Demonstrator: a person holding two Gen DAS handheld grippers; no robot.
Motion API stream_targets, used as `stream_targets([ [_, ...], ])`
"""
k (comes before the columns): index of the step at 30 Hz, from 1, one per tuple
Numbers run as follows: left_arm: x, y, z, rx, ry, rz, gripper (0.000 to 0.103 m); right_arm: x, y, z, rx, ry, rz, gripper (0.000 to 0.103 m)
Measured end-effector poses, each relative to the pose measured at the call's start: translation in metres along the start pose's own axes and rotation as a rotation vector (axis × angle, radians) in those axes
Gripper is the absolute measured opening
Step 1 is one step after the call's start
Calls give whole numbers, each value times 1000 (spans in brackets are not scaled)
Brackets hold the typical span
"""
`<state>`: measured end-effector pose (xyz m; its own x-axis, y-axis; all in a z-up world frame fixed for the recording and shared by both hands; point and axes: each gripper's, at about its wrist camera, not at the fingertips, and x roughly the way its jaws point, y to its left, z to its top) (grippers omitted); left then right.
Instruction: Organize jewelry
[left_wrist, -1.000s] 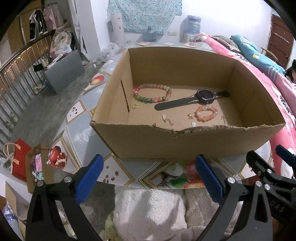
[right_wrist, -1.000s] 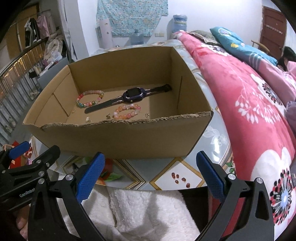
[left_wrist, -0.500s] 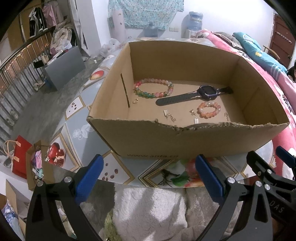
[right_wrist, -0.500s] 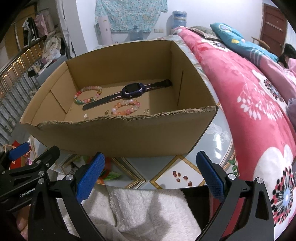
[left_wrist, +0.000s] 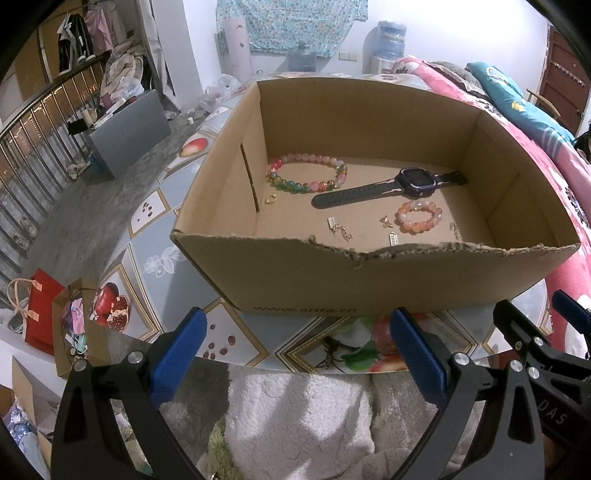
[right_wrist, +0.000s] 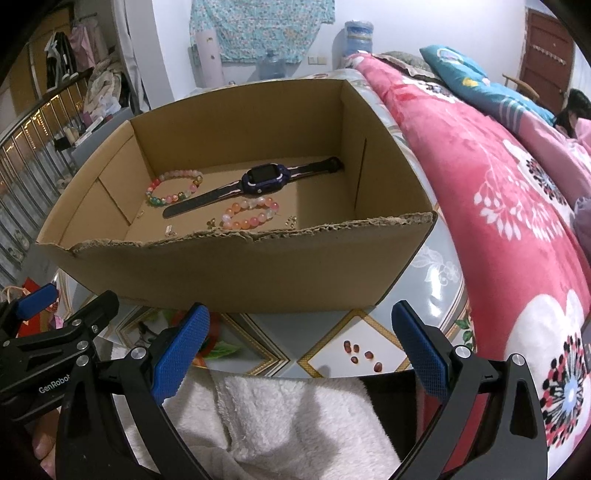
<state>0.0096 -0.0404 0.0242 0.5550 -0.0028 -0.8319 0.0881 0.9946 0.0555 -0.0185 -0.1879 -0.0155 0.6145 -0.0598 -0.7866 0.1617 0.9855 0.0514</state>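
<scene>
My 2 grippers, left gripper (left_wrist: 295, 354) and right gripper (right_wrist: 301, 350), gape wide and empty; reaching over the cardboard box (left_wrist: 369, 284) — its torn near wall could snag them or scatter tiny charms (left_wrist: 340, 229).

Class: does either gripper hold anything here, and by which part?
Nothing is held. The left gripper and right gripper are both open and empty.

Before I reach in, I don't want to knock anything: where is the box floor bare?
Bare: the strip along the back wall behind the big bracelet and watch, and the right side by the right wall. Crowded: the front middle, with the small bracelet and little charms.
</scene>
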Motion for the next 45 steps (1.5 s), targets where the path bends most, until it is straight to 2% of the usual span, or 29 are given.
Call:
stream_targets([
  [45, 5, 0, 3, -3, 24, 1, 97, 4, -3, 2, -7, 9, -4, 95],
])
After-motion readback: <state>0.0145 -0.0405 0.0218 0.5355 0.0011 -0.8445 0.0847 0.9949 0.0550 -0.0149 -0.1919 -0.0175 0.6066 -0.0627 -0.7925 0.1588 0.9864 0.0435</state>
